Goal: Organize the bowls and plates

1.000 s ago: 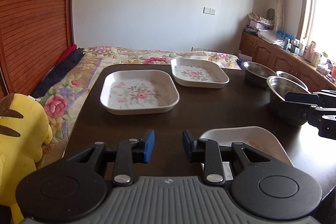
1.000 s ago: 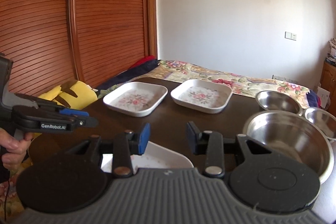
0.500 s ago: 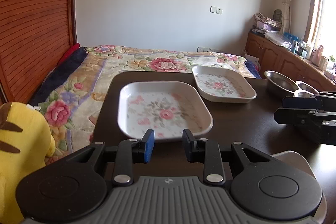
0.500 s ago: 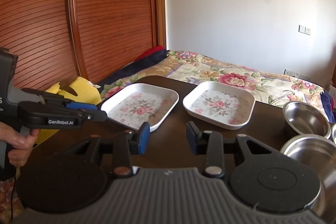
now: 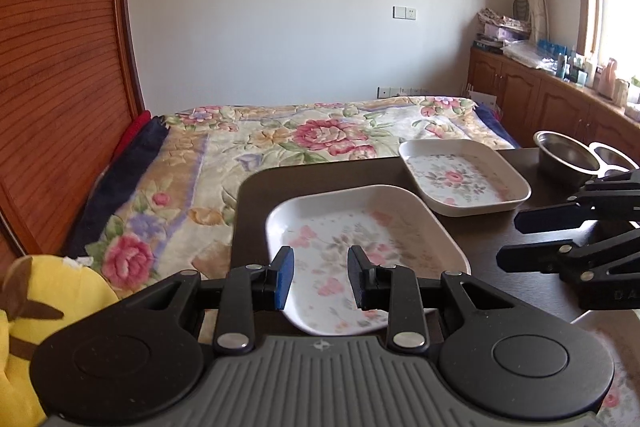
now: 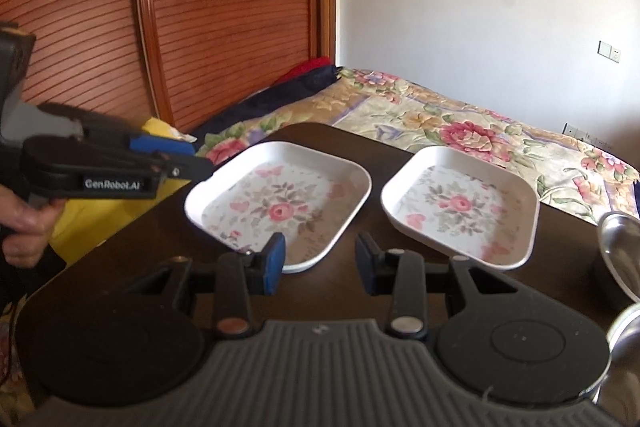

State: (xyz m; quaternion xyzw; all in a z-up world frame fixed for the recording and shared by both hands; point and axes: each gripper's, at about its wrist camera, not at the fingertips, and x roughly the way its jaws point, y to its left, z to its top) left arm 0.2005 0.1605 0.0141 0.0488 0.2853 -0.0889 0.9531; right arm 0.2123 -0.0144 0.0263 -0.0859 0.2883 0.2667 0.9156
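Nothing stacked yet: two plates [image 6: 280,203] [image 6: 460,205] lie apart on the desk [image 6: 372,143], bowls [image 5: 568,155] loose. Left tongs [image 5: 320,277] and right tongs [image 6: 320,263] spread, empty.

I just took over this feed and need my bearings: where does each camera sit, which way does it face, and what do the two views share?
Left wrist: rides the left claw, open, facing the near floral plate and the bed; the right claw shows at right.
Right wrist: rides the right claw, open, facing both floral plates; the left claw and a hand show at left.
Shared: near floral plate, far floral plate, dark table, bed.
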